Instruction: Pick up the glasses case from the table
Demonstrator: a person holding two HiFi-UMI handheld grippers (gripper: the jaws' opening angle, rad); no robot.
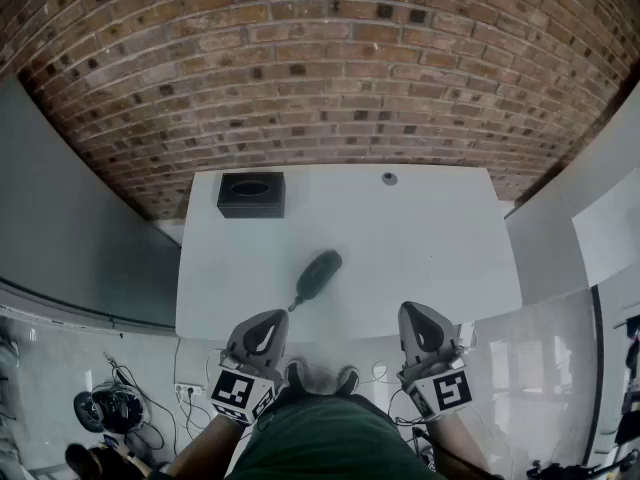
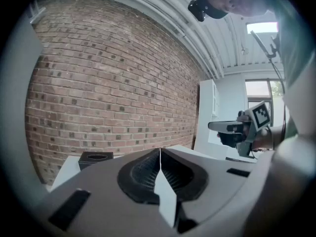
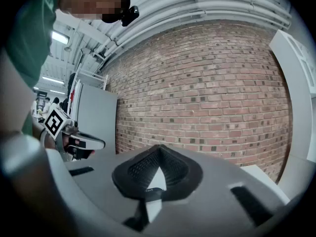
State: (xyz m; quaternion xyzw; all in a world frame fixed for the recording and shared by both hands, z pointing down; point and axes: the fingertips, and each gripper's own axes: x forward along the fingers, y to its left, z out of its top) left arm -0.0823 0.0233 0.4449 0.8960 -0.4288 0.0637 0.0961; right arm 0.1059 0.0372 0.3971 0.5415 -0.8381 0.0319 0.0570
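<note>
Brick wall (image 1: 320, 58) backs one white table (image 1: 430, 248). The reach is judged not yet begun; next, jaws must be spread and carried forward. Two claws, left gripper (image 1: 266, 320) and right gripper (image 1: 418, 313), are held at the near edge, pressed together, empty. One black box (image 1: 251, 195) is seen far left, one glasses case (image 1: 318, 277) near centre, one small round fitting (image 1: 389, 178) far

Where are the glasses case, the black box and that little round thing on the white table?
glasses case (image 1: 321, 271): head view, middle of its dark body.
black box (image 1: 250, 196): head view, centre of the box.
small round object (image 1: 389, 178): head view, its centre.
</note>
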